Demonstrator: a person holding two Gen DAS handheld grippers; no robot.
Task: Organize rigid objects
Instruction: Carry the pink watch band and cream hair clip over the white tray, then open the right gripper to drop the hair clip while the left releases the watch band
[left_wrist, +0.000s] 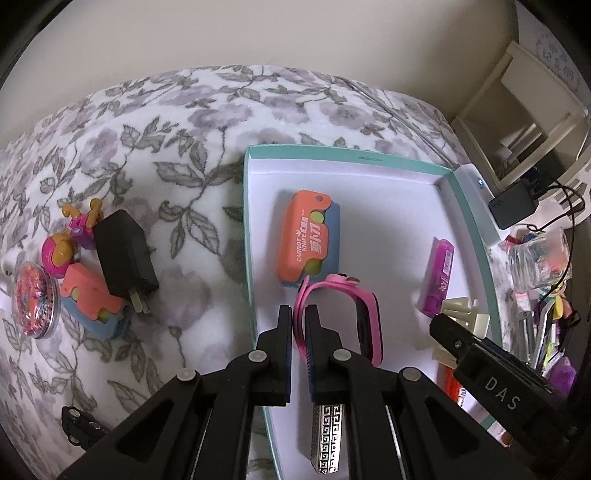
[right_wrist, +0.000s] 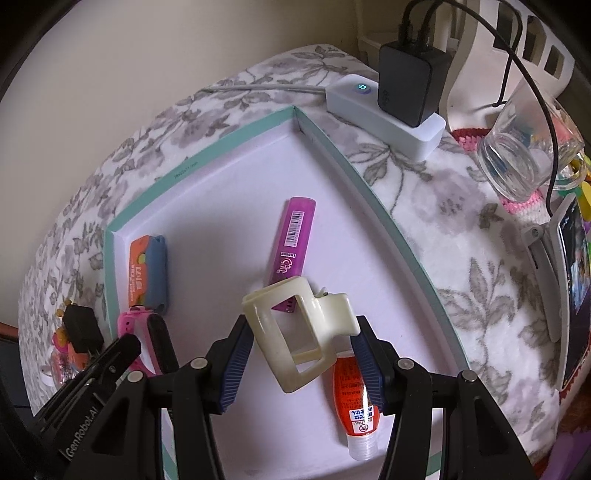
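A teal-rimmed white box lid (left_wrist: 332, 157) lies on a floral bedspread. My left gripper (left_wrist: 298, 314) is shut on the strap of a pink watch (left_wrist: 364, 314) just over the lid's floor, near an orange-and-blue carrot knife toy (left_wrist: 308, 240). My right gripper (right_wrist: 304, 363) is shut on a cream hair claw clip (right_wrist: 299, 332), held above a purple tube (right_wrist: 295, 236) and an orange glue tube (right_wrist: 356, 398). A silver patterned bar (left_wrist: 327, 439) lies in the lid under my left gripper.
Left of the lid lie a black charger (left_wrist: 123, 254), a second carrot knife toy (left_wrist: 92, 299), pink toys (left_wrist: 59, 251), a glitter tin (left_wrist: 35, 299) and a toy car (left_wrist: 79, 424). A power strip (right_wrist: 384, 107), a glass jar (right_wrist: 517, 162) and a phone (right_wrist: 572, 295) crowd the right.
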